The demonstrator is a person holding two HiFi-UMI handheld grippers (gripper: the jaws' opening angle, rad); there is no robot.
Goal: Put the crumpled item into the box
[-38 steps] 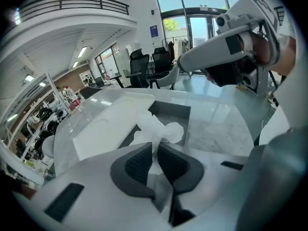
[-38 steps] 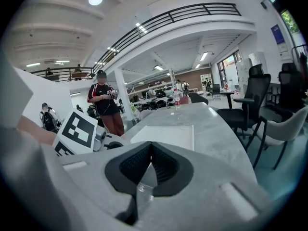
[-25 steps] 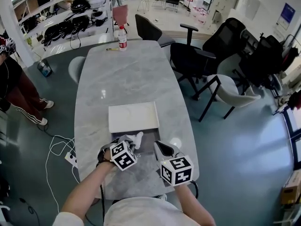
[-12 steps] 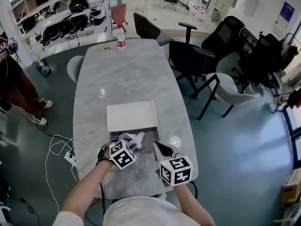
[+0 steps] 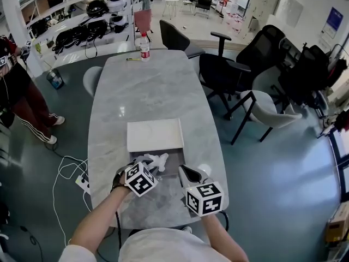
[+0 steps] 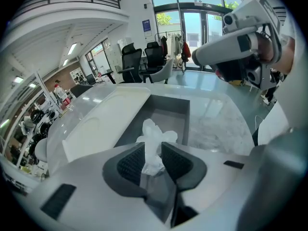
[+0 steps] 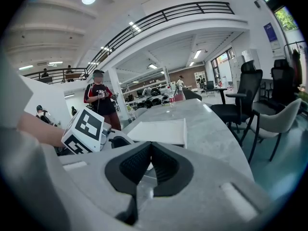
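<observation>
A crumpled white paper wad (image 6: 155,139) sticks up between the jaws of my left gripper (image 6: 153,152), which is shut on it. In the head view that gripper (image 5: 152,166) holds the wad (image 5: 157,159) at the near left edge of the open grey box (image 5: 175,160). The box's white lid (image 5: 155,135) lies flat just beyond it. In the left gripper view the box's grey inside (image 6: 169,117) lies directly ahead of the wad. My right gripper (image 5: 186,172) hovers at the box's near right side, shut with nothing between its jaws (image 7: 150,148).
The boxes sit on a long grey marble table (image 5: 147,91). A water bottle (image 5: 144,46) stands at its far end. Black office chairs (image 5: 226,70) crowd the right side. A person (image 5: 16,89) stands at the left, with cables and a power strip (image 5: 73,176) on the floor.
My left gripper, still gripping the paper wad, has shifted very slightly left. The right gripper has hardly moved.
</observation>
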